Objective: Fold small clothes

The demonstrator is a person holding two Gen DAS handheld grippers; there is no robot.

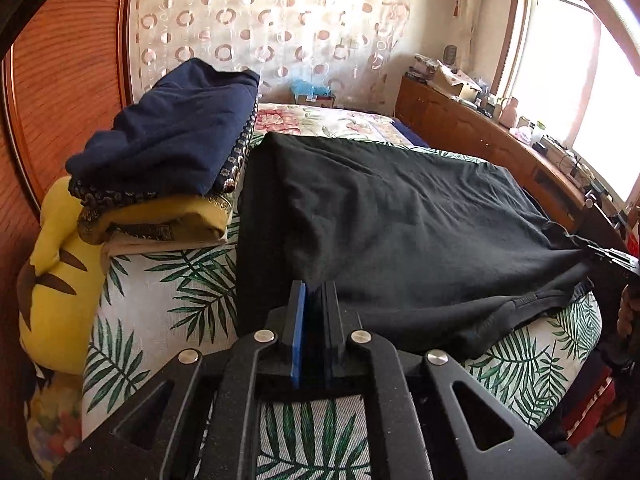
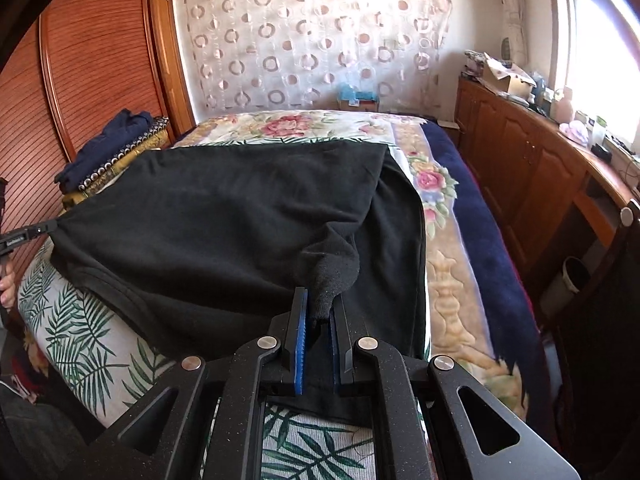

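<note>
1. Here, on the bed with the palm-leaf cover (image 1: 168, 280): a black garment (image 1: 400, 208), laid wide over the mattress, near edge lifted off the cover at two corners.
2. Left gripper (image 1: 316, 292): pressed nearly together, only a thin dark slit between the blue pads, cloth peaking up right at the tips. Seen from the right wrist view as a dark tip at the far left edge, with the garment's corner drawn to a taut point against it.
3. Right gripper (image 2: 322, 304): closed tight on a bunched fold of the same black garment, a wad of fabric standing up between the blue pads and trailing back over the rest of the cloth.
4. Just beside the garment, on its left in the left wrist view: a stack of folded clothes (image 1: 172, 152), navy on top, patterned and mustard layers beneath, resting on the cover.
5. Further left, against the wooden wall panel: a yellow cushion (image 1: 56, 280) with brown stripes.
6. Beyond the garment: a floral blanket (image 2: 288, 124) over the far half of the bed, then a sheer curtain (image 2: 312, 40) with ring patterns.
7. Along the right side: a wooden cabinet (image 2: 520, 168), top cluttered beneath the bright window.
</note>
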